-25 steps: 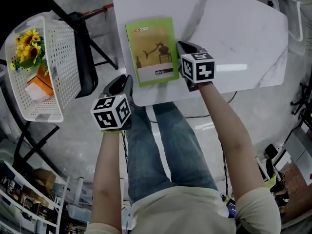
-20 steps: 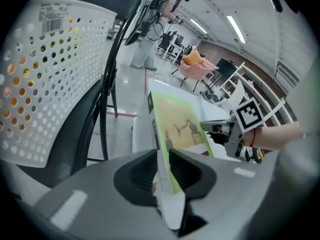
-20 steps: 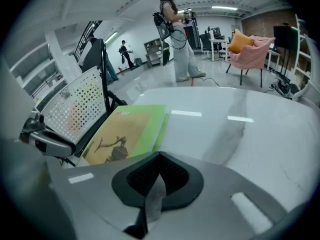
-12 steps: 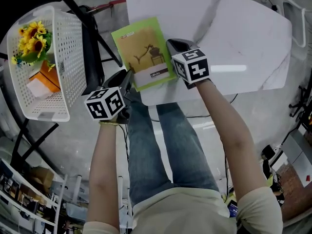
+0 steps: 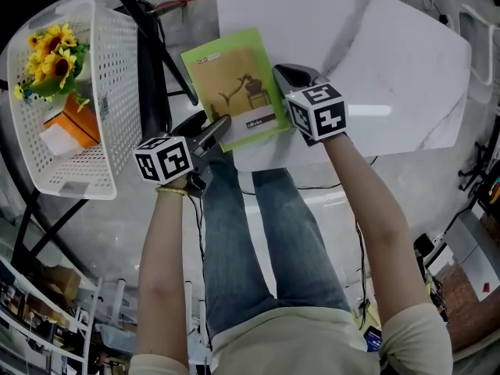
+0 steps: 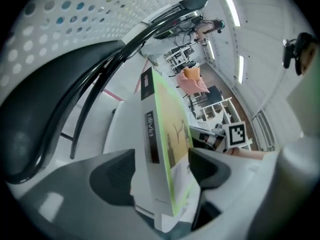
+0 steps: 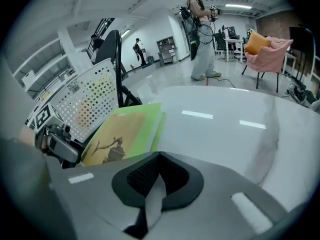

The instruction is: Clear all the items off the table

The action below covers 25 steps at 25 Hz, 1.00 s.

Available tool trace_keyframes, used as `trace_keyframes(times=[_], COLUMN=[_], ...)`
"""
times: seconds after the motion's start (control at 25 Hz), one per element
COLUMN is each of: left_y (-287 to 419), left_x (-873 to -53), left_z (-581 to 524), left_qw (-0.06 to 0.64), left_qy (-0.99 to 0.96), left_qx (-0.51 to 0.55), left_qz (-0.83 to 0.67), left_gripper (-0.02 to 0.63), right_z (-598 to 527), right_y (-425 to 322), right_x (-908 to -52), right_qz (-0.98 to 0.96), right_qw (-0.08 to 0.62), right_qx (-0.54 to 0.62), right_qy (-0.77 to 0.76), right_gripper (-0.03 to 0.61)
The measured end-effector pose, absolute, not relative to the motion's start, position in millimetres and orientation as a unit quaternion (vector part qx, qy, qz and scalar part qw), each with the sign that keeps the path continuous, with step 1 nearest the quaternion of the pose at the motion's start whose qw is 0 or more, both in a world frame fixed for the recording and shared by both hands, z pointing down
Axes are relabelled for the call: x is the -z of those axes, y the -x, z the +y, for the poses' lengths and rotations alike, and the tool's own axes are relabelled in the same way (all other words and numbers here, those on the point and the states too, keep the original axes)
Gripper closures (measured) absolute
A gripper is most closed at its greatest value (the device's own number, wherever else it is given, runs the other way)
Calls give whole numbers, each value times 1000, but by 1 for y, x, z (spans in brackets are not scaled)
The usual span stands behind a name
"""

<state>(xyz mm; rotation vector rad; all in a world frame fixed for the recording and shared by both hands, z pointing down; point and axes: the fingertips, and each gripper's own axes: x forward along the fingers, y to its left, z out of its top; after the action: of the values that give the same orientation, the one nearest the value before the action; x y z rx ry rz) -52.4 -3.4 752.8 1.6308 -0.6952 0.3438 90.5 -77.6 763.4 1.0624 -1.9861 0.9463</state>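
A green book (image 5: 234, 84) lies on the white marble table (image 5: 375, 53), its left side overhanging the table's left front corner. My left gripper (image 5: 207, 127) is at that overhanging corner. Its jaws have just been opening and now stand wide, one above and one below the book (image 6: 167, 149), with no clear press on it. My right gripper (image 5: 293, 73) is shut with nothing in it and rests on the tabletop against the book's right edge. The book (image 7: 125, 134) also shows left of the shut right gripper (image 7: 159, 169) in the right gripper view.
A white perforated basket (image 5: 117, 76) sits on a black chair (image 5: 148, 61) left of the table. It holds sunflowers (image 5: 47, 61) and an orange box (image 5: 74, 127). The person's legs are under the table's front edge.
The right gripper has slid the book left until it overhangs the table edge. The left gripper has rolled, moved up to the book's corner and opened its jaws around it.
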Motion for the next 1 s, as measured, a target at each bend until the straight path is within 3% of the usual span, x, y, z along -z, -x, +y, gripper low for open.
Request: trace_keyframes(times=[0.4, 0.52, 1.0], left_y=[36, 31, 35], left_x=[-771, -766, -729], left_z=[-3, -4, -9], left_qw=[654, 658, 649], left_qy=[-701, -706, -711], left_qx=[-130, -118, -46], left_qz=[-253, -235, -268], left_gripper=[288, 359, 460], right_z=[-88, -89, -83], right_y=[-80, -79, -81], right_x=[-752, -753, -749], right_qz=[-780, -778, -752], right_qw=[323, 324, 353], right_qx=[-351, -349, -345], right_qy=[-404, -409, -436], right_gripper=[580, 580, 580])
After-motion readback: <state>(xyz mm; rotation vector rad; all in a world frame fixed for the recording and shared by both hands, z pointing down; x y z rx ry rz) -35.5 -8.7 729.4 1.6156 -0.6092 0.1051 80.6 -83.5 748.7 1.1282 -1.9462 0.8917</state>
